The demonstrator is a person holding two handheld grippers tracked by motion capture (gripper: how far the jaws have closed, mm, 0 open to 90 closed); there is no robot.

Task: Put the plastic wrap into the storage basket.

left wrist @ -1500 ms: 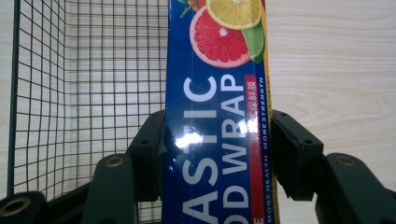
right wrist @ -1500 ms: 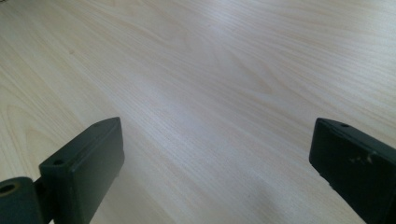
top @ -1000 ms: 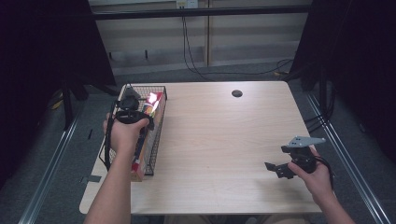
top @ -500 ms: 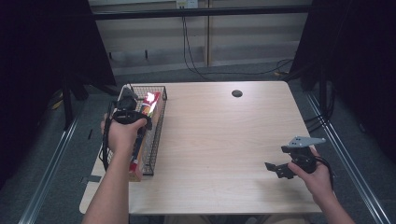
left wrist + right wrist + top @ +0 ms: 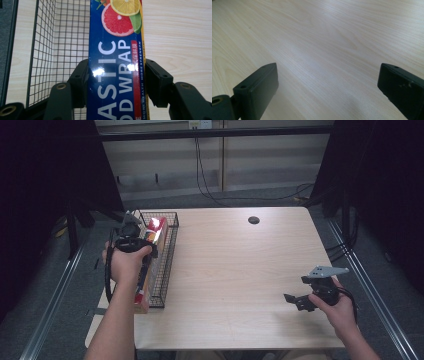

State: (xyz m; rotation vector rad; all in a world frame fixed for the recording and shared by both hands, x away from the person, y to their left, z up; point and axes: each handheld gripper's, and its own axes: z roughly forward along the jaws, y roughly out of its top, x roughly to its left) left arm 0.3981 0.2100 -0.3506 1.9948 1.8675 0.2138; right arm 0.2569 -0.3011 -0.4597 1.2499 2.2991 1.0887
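Left gripper (image 5: pixel 116 82) clamps the wrap box (image 5: pixel 116 62) across its width; box hangs over the basket (image 5: pixel 167 265), tilted, not yet clearly set down inside; placing and release look left; right gripper (image 5: pixel 328 87) idles wide open, well right of basket.

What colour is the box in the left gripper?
Dark blue box with white lettering and citrus slices pictured; clearest in the left gripper view.

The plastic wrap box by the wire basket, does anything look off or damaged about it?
No damage shows. The plastic wrap box looks intact and is clamped by the left gripper beside the wire basket, its near end overhanging the table edge. The right gripper rests open, apart.
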